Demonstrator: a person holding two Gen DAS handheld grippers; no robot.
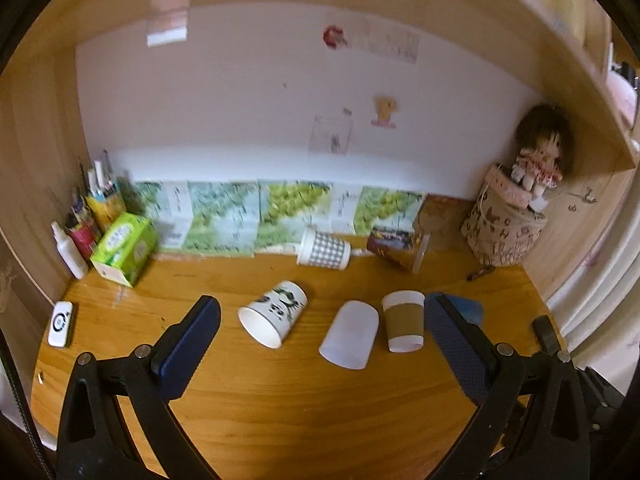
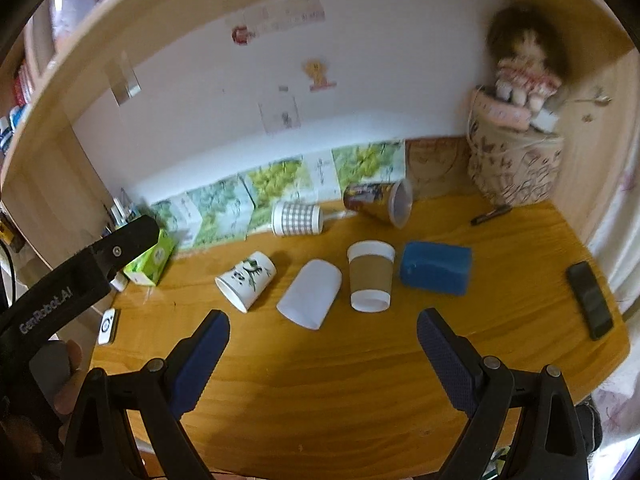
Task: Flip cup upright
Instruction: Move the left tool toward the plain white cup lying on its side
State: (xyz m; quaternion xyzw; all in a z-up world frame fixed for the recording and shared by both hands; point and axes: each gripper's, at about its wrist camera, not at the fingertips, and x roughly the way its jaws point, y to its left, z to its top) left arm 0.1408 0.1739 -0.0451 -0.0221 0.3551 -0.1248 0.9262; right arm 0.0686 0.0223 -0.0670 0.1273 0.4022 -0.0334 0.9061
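- A wooden desk [image 2: 360, 400] was walled in at the back and on both sides; its near edge was left free.
- Bare wood was seen between the grippers and the row of cups.
- Three cups were laid in the near row: a panda cup [image 2: 246, 280] on its side, a white cup [image 2: 311, 298] on its side, and a brown-sleeved cup [image 2: 370, 276] stood with its wider end down.
- Two more cups, a checked cup [image 2: 297, 219] and a dark cup [image 2: 378, 202], were laid on their sides near the back wall.
- A blue block [image 2: 436, 266] was placed just beside the brown-sleeved cup, and a phone [image 2: 590, 300] was left near the right edge.
- The left gripper [image 1: 320, 316] was held spread wide over the desk, with nothing in it.
- The right gripper [image 2: 322, 330] was held spread wide too, and nothing was held.
- In the left view, the blue block was mostly hidden behind a finger.
- The doll [image 2: 524, 64] in the corner was blurred.
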